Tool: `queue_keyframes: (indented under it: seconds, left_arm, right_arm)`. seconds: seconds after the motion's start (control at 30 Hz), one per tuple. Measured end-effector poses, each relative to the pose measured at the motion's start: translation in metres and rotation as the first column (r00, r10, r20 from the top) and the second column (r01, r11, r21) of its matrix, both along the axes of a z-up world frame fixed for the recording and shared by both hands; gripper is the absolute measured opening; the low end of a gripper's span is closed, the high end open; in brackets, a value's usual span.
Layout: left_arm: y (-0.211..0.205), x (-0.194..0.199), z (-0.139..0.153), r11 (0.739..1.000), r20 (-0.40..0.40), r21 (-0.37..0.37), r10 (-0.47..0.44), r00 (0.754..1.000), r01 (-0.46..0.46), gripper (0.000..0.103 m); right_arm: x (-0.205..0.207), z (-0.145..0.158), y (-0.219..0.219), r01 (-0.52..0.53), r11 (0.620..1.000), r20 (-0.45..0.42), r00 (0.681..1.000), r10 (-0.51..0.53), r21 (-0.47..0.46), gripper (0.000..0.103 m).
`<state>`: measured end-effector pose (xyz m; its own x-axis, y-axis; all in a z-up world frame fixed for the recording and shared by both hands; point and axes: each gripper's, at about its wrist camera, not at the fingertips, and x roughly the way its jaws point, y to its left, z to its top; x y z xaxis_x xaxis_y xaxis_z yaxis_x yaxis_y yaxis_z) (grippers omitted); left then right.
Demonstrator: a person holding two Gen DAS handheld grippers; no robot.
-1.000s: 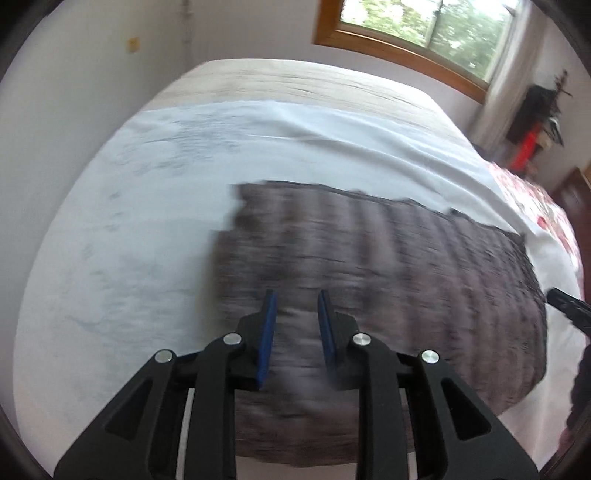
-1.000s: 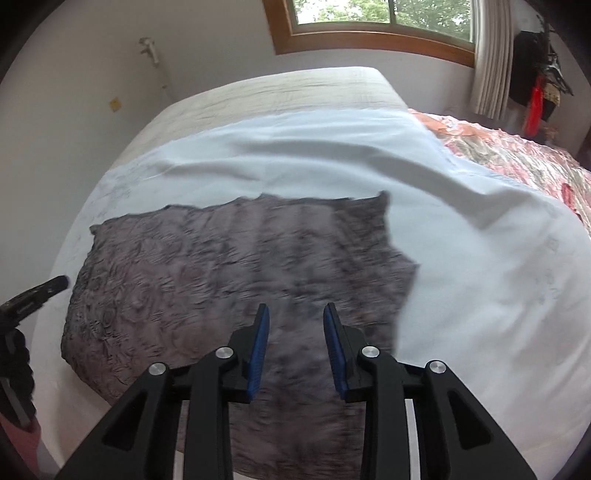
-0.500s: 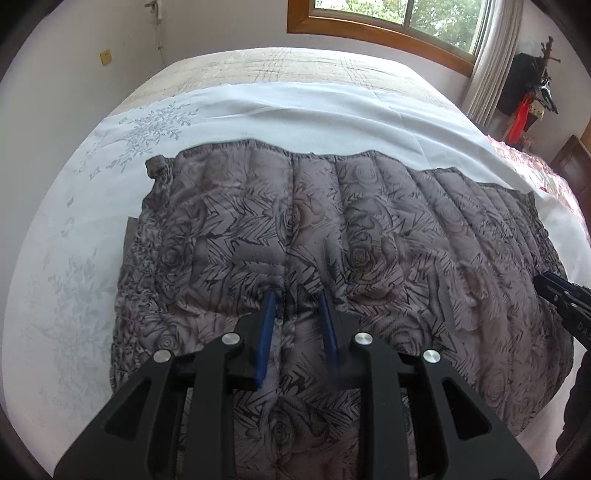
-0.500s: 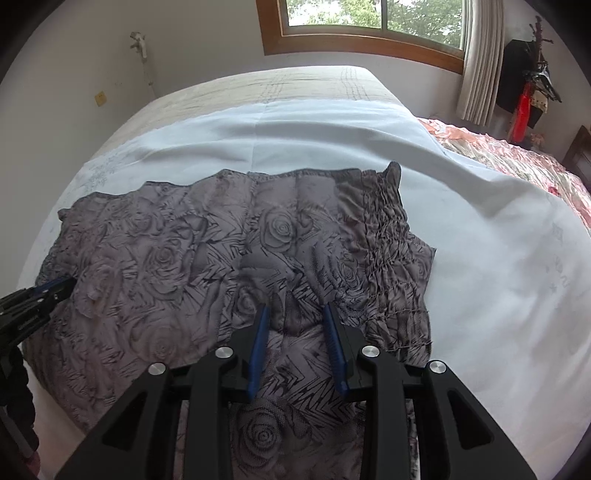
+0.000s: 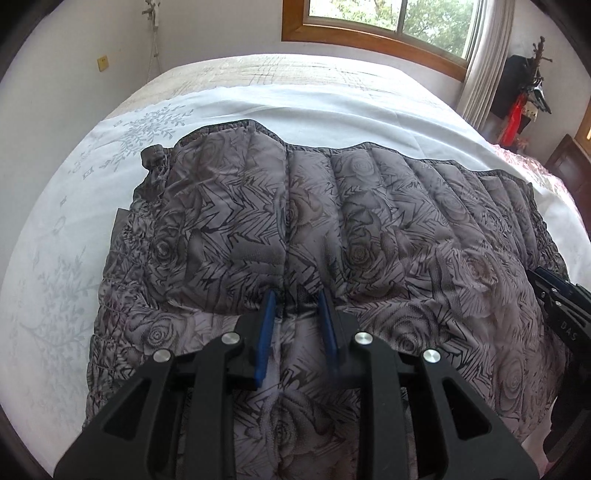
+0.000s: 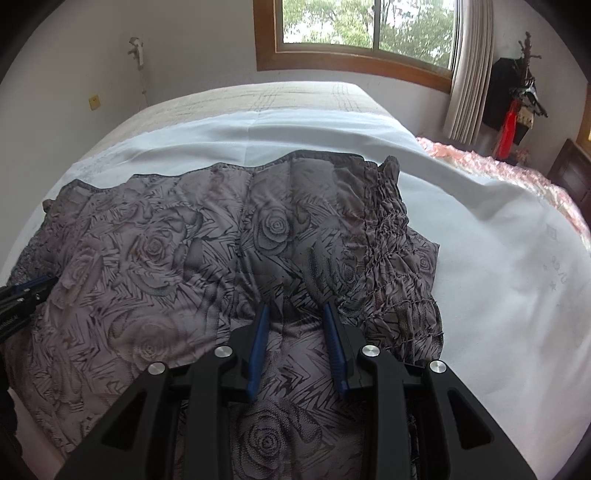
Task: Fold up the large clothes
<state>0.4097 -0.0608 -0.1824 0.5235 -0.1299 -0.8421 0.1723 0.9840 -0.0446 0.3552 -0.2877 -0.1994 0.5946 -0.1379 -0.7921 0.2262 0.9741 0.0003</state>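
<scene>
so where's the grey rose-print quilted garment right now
The grey rose-print quilted garment lies spread across the white sheet on the bed, below the wood-framed window in both wrist views. Its near fold sits between the fingers of both grippers.

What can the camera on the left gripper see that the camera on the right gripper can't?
Only the left wrist view shows the grey leafy print on the white bedsheet, the small gathered tab at the garment's far left corner, and the right gripper peeking in at the right edge.

Only the right wrist view shows the pink ruffled bedspread, the garment's puckered elastic band, and the left gripper at the left edge.

Both show the grey rose-patterned quilted garment pinched between blue pads, the wooden-framed window and the beige curtain.
</scene>
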Motion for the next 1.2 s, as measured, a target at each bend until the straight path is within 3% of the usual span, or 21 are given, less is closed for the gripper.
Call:
queue_keyframes:
  seconds: [0.63, 0.77, 0.9, 1.1, 1.2]
  left_arm:
    - [0.004, -0.001, -0.001, 1.0, -0.008, -0.021, -0.008, 1.0, 0.008, 0.024]
    - [0.008, 0.005, 0.001, 0.999, -0.033, -0.034, -0.013, 0.999, 0.012, 0.024]
    - [0.009, 0.007, 0.006, 0.999, -0.048, -0.023, -0.027, 0.998, 0.026, 0.024]
    - [0.029, 0.005, 0.023, 0.999, -0.051, -0.049, 0.006, 0.999, -0.009, 0.032]
    - [0.047, 0.005, 0.033, 0.998, -0.038, -0.049, 0.039, 0.999, -0.041, 0.04]
  right_arm:
    - [-0.006, -0.002, 0.006, 0.0, 1.0, 0.017, 1.0, 0.001, -0.024, 0.031]
    - [-0.002, 0.006, 0.008, -0.017, 0.999, -0.005, 1.0, 0.017, -0.043, 0.031]
    - [-0.002, 0.02, 0.001, -0.04, 0.999, -0.019, 0.999, 0.04, -0.004, 0.031]
    - [-0.013, 0.046, -0.017, -0.04, 0.999, 0.009, 0.999, 0.039, 0.031, 0.04]
    - [-0.019, 0.063, -0.034, -0.023, 0.998, 0.033, 0.999, 0.021, 0.06, 0.05]
